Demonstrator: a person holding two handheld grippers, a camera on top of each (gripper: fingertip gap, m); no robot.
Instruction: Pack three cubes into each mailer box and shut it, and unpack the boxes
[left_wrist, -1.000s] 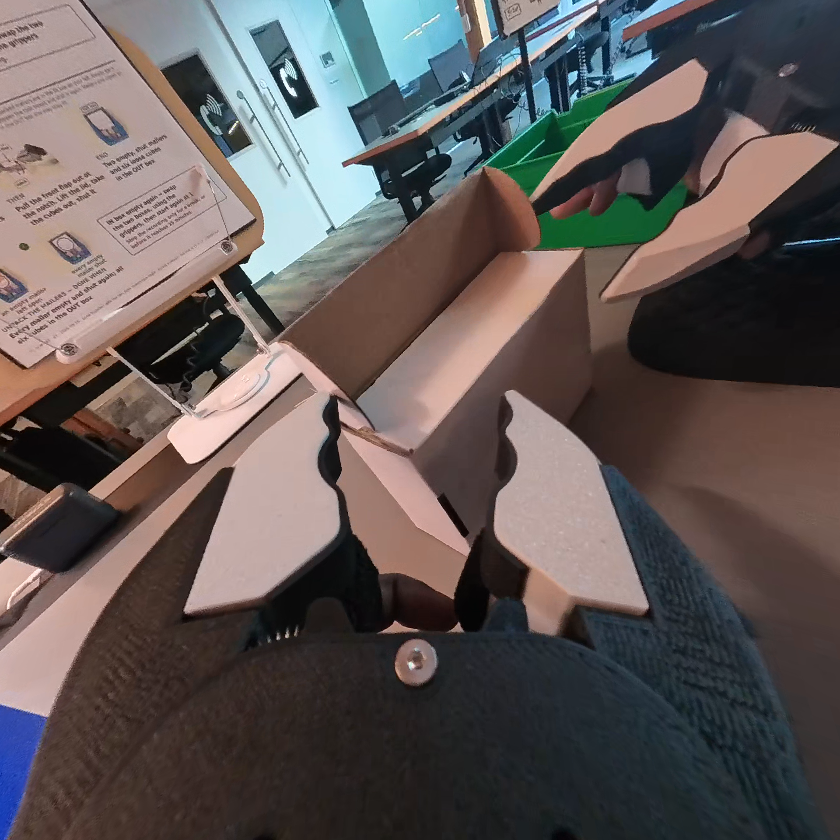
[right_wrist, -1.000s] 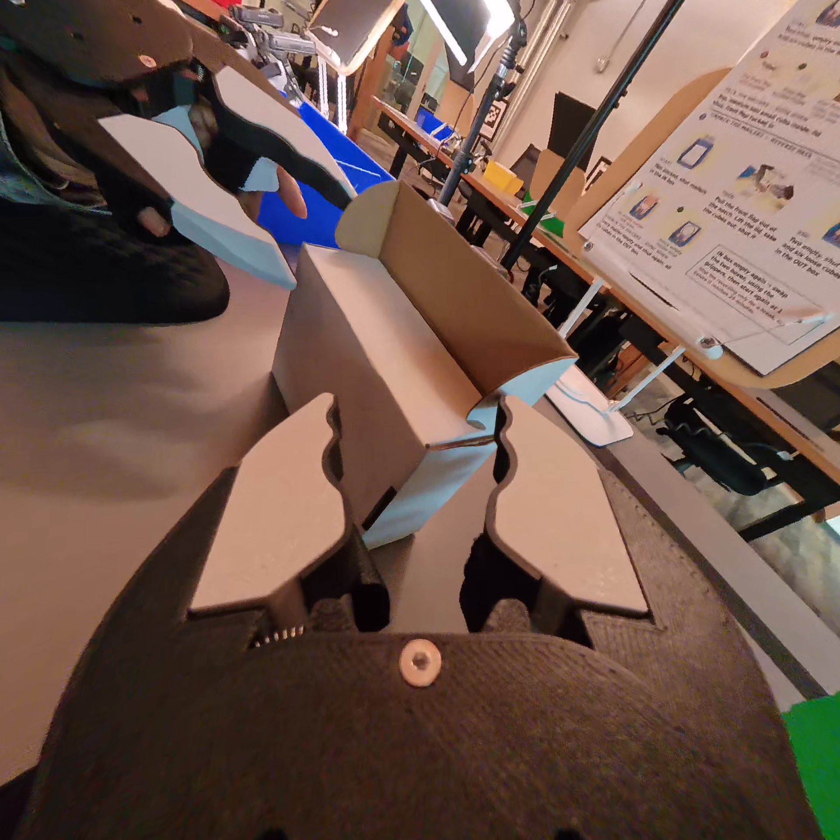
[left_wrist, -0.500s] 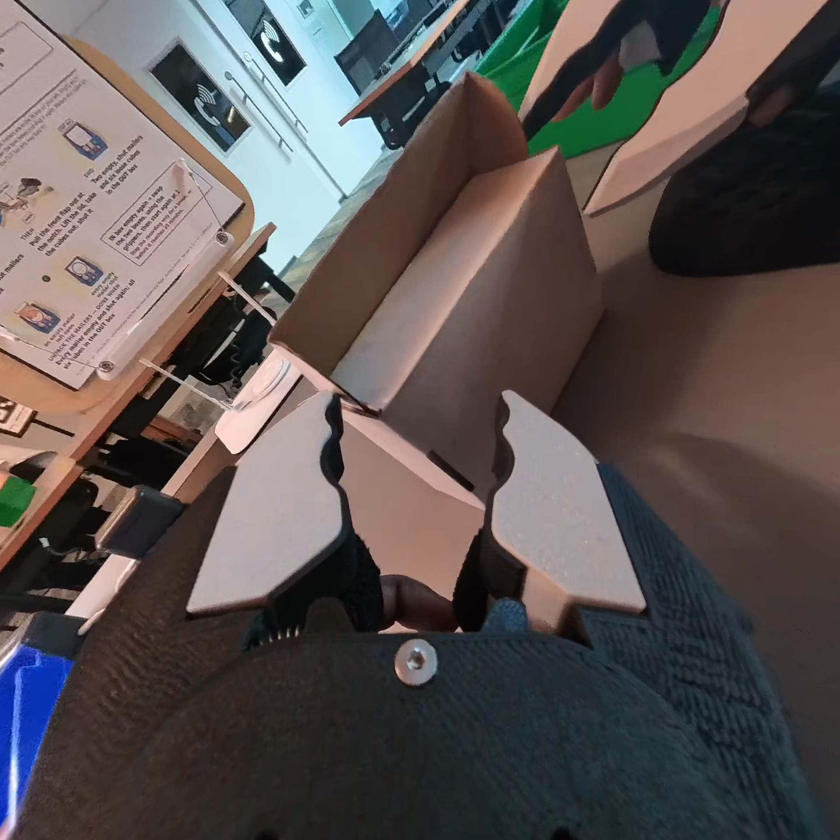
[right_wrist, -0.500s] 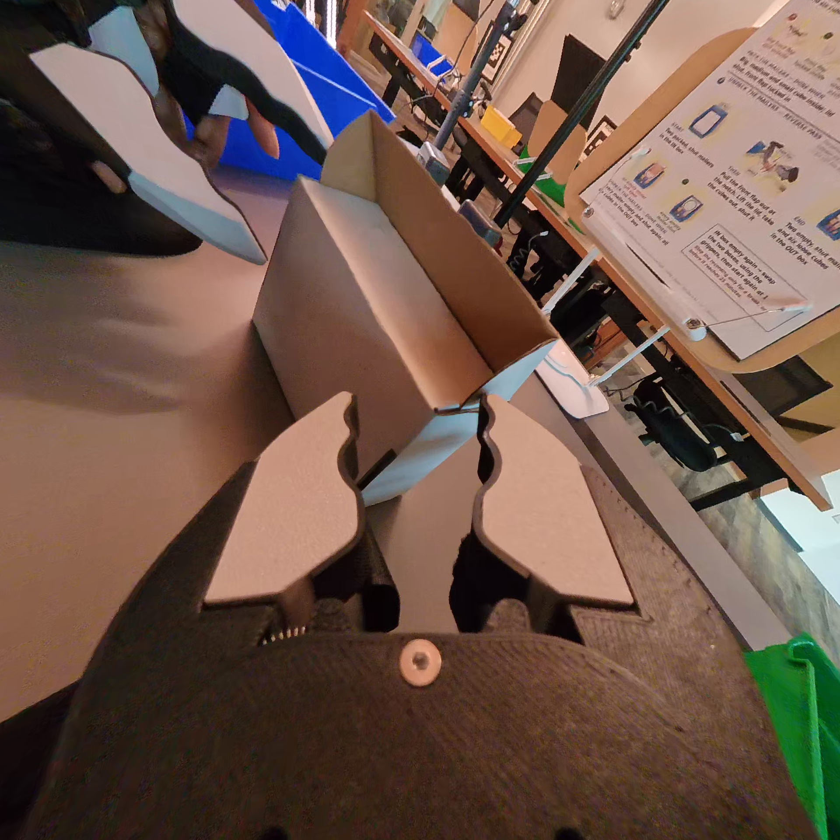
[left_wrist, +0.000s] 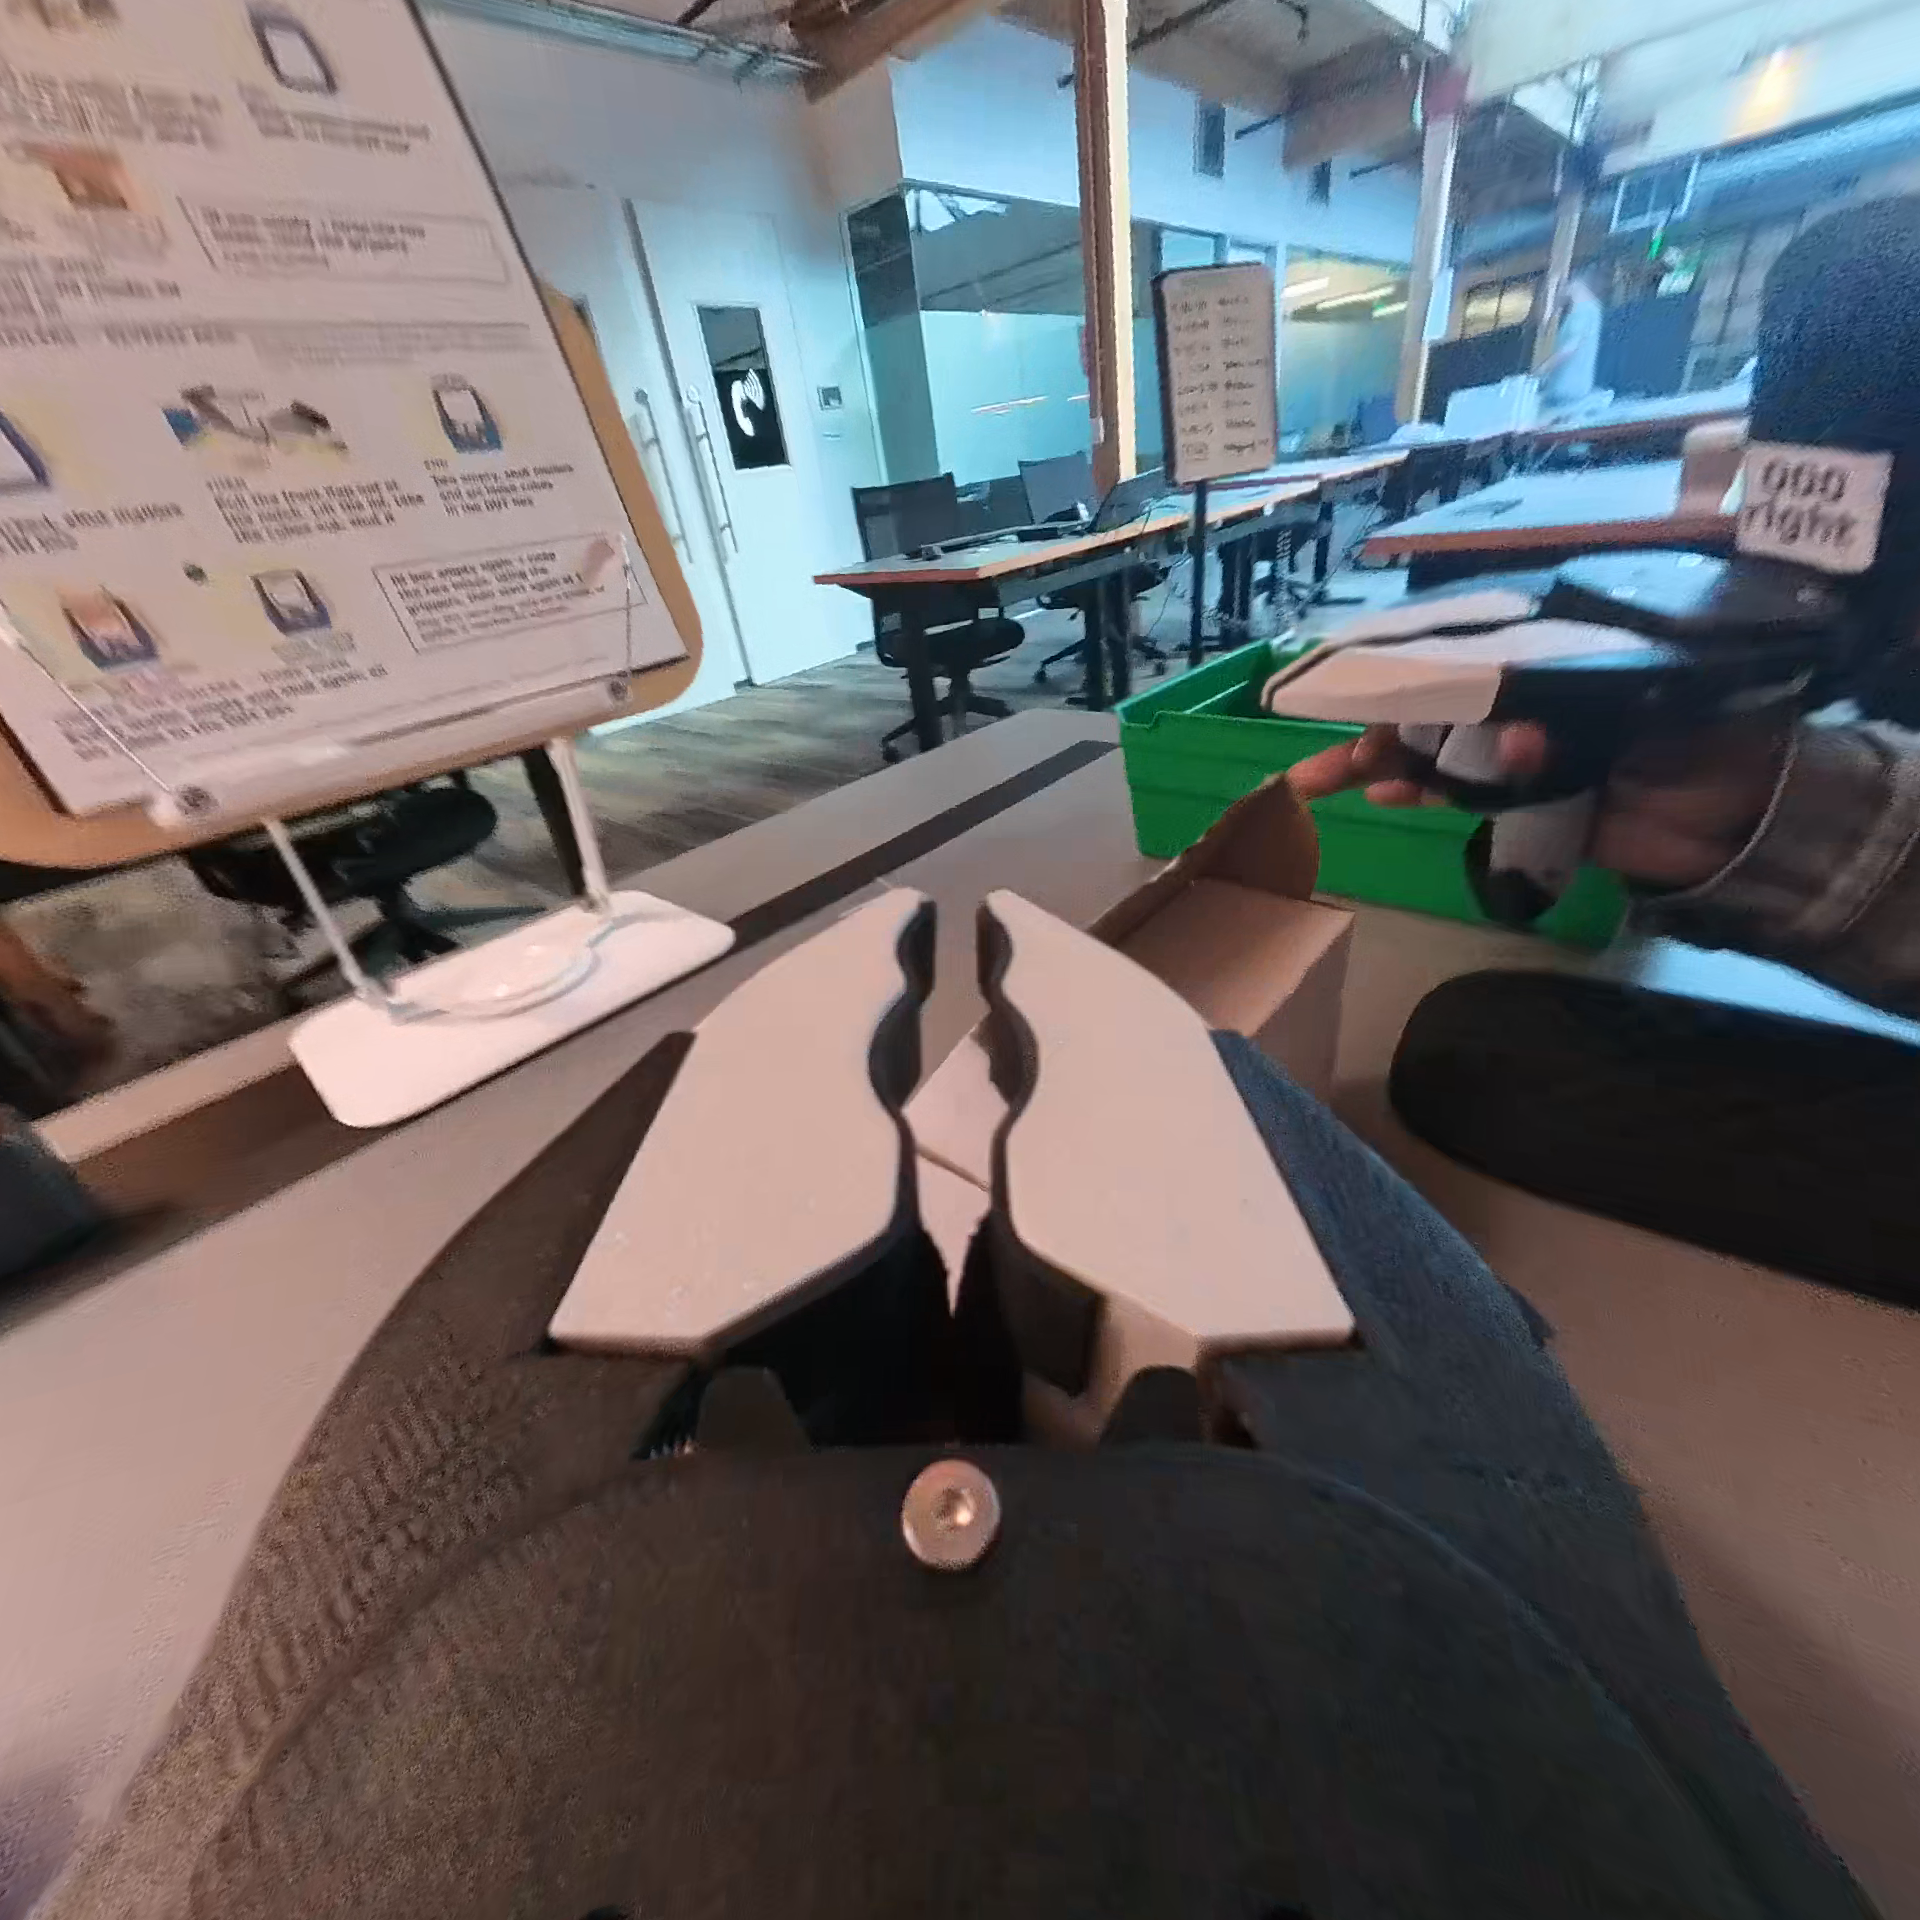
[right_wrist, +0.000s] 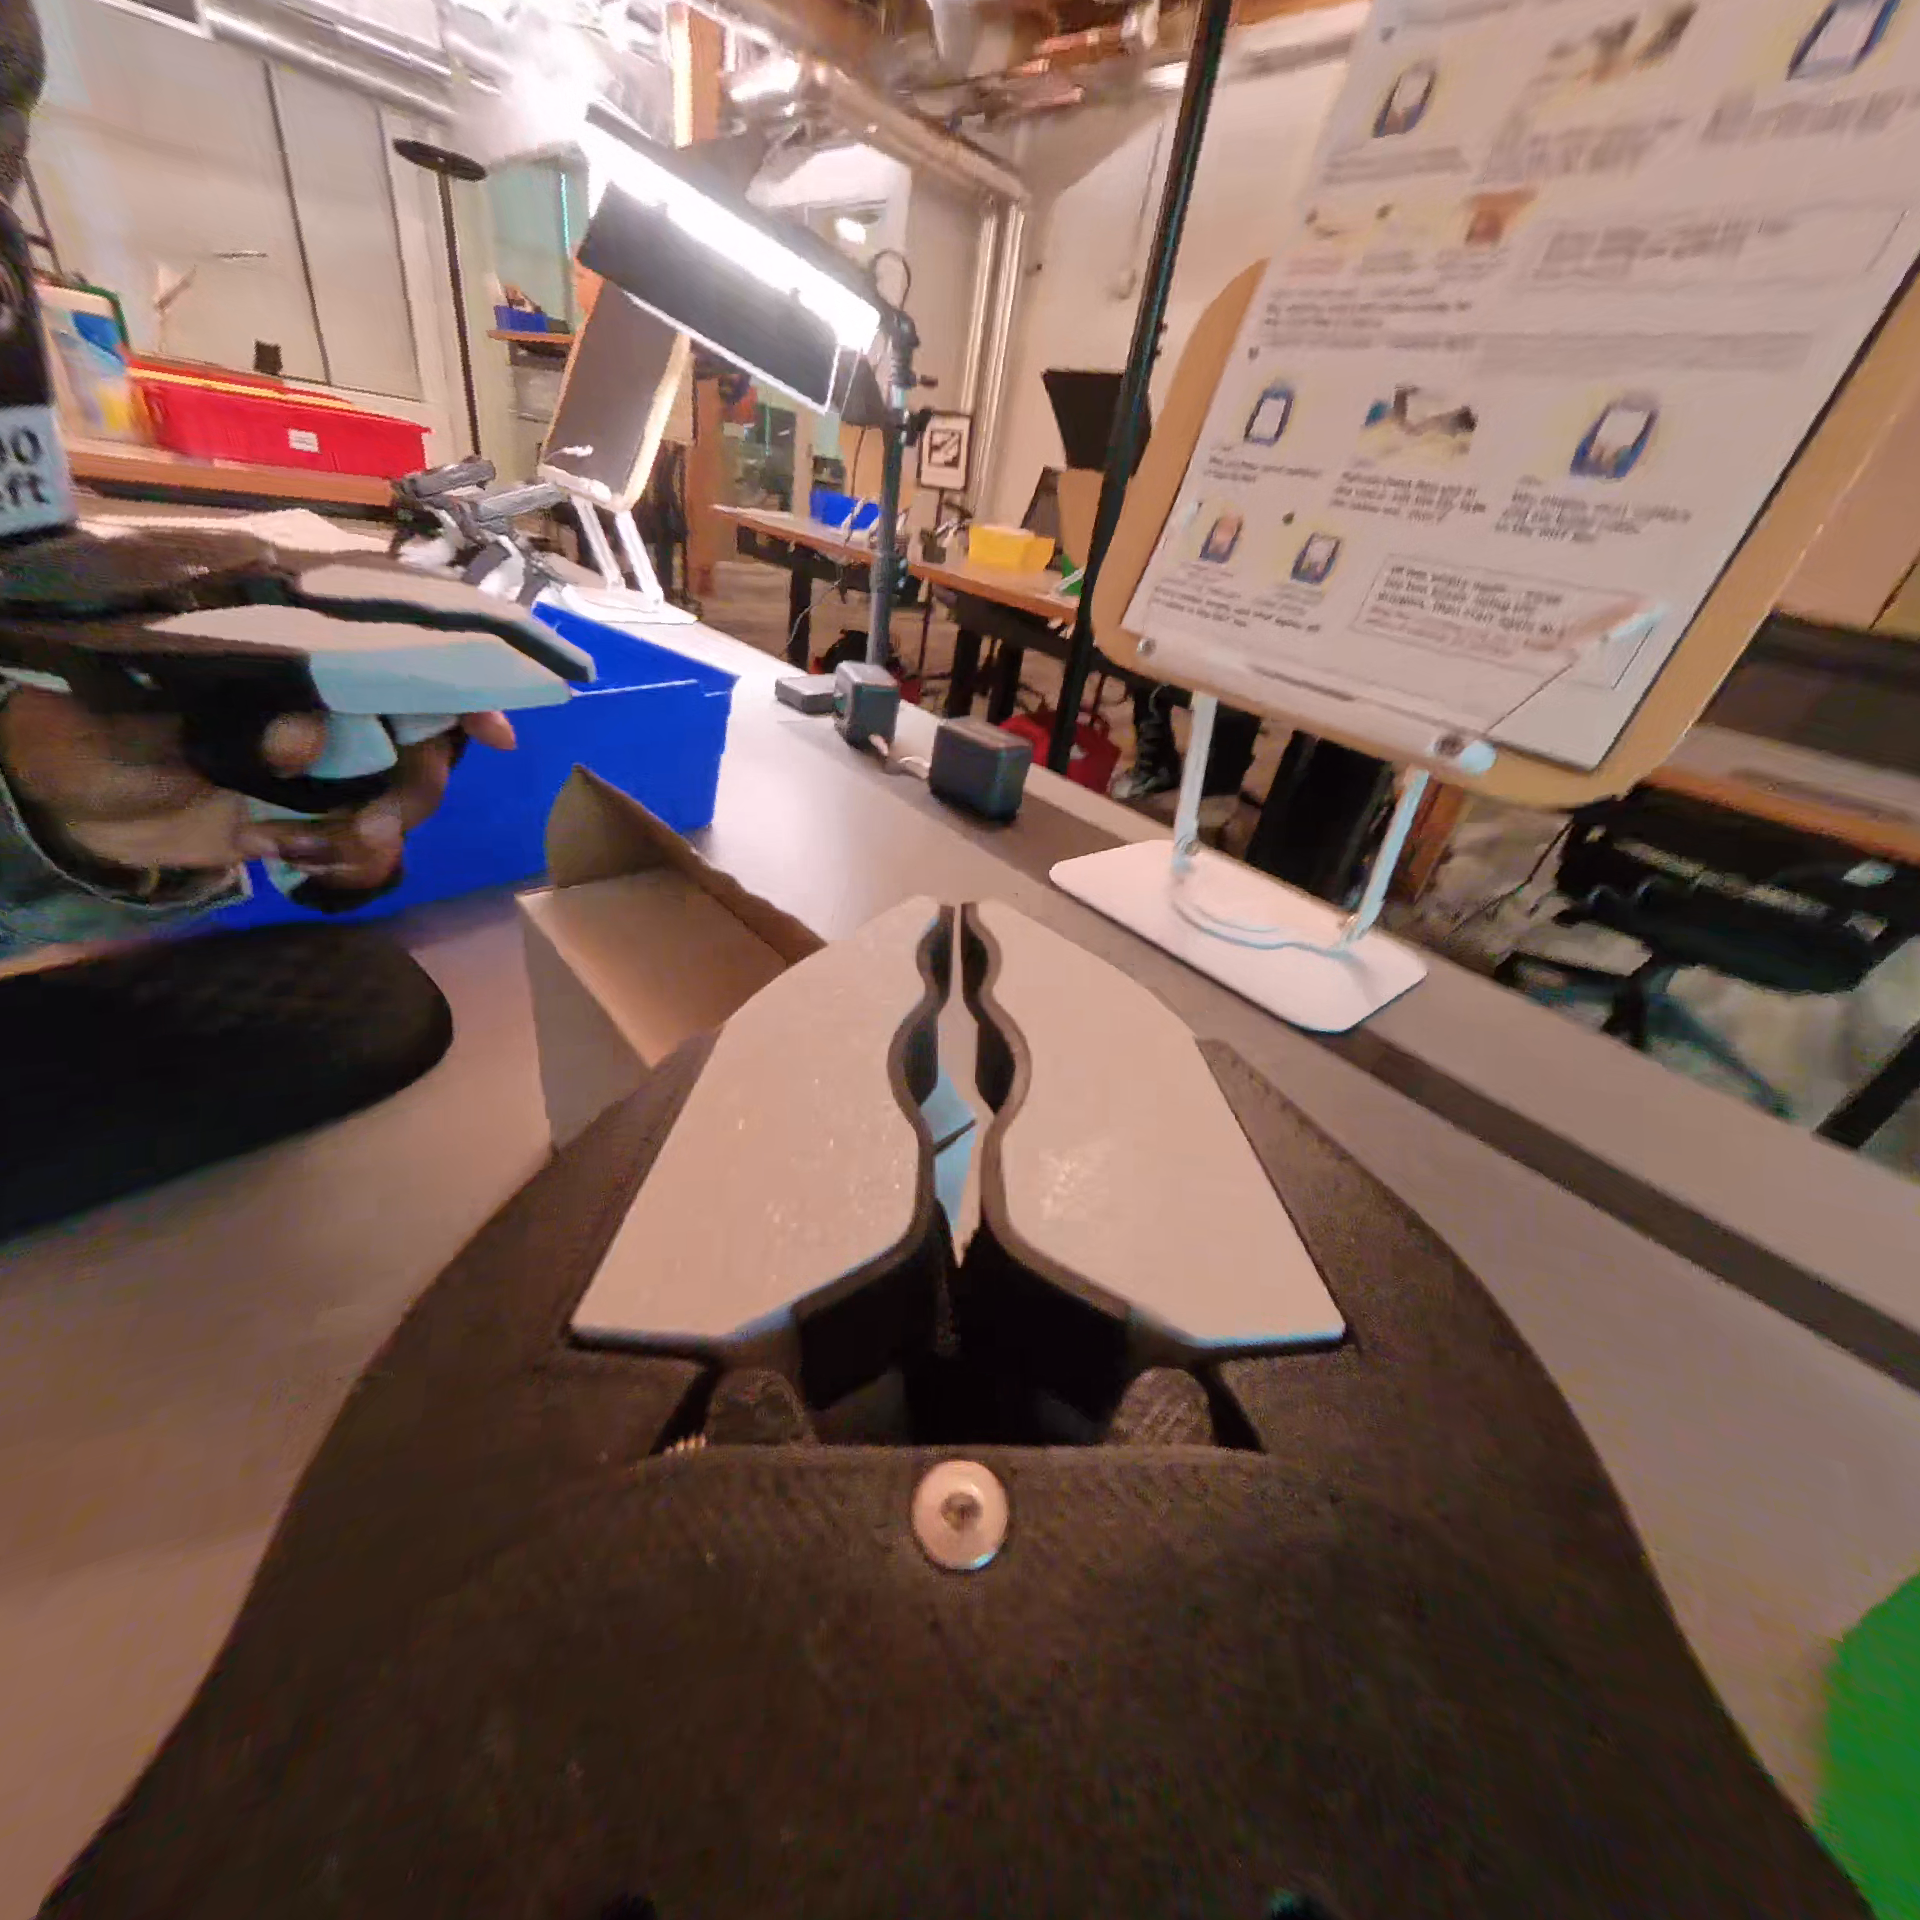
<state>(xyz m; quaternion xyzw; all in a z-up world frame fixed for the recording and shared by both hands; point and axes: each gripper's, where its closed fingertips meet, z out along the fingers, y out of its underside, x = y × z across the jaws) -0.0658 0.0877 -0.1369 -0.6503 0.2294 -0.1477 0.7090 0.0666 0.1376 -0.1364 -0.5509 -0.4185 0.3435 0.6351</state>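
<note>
A brown cardboard mailer box (left_wrist: 1278, 966) lies on the grey table between my two grippers, its lid up and a rounded lid ear (left_wrist: 1273, 847) standing at the far end. My left gripper (left_wrist: 956, 914) is closed on the box's near side flap (left_wrist: 951, 1127), which shows in the narrow gap. My right gripper (right_wrist: 956, 914) is closed on the side flap (right_wrist: 948, 1117) at the other end of the box (right_wrist: 623, 966). Each gripper shows in the other's view, over the far end: right gripper (left_wrist: 1283, 681), left gripper (right_wrist: 577, 665). No cubes are in view.
A green bin (left_wrist: 1195, 769) stands behind the box's right end, and a blue bin (right_wrist: 623, 748) behind its left end. An instruction board on a white stand (left_wrist: 499, 966) sits along the table's back edge, with small dark devices (right_wrist: 977, 769) beside it. My right fingertips sit around 15 centimeters from my left ones. The rounded lid ear (left_wrist: 1273, 847) is closer to my right gripper, around 4 centimeters from its tips; the left tips are 15 centimeters off.
Both grippers have gone from open around the side flaps to closed on them. Both have rolled level, so the box now sits lower and farther in each view.
</note>
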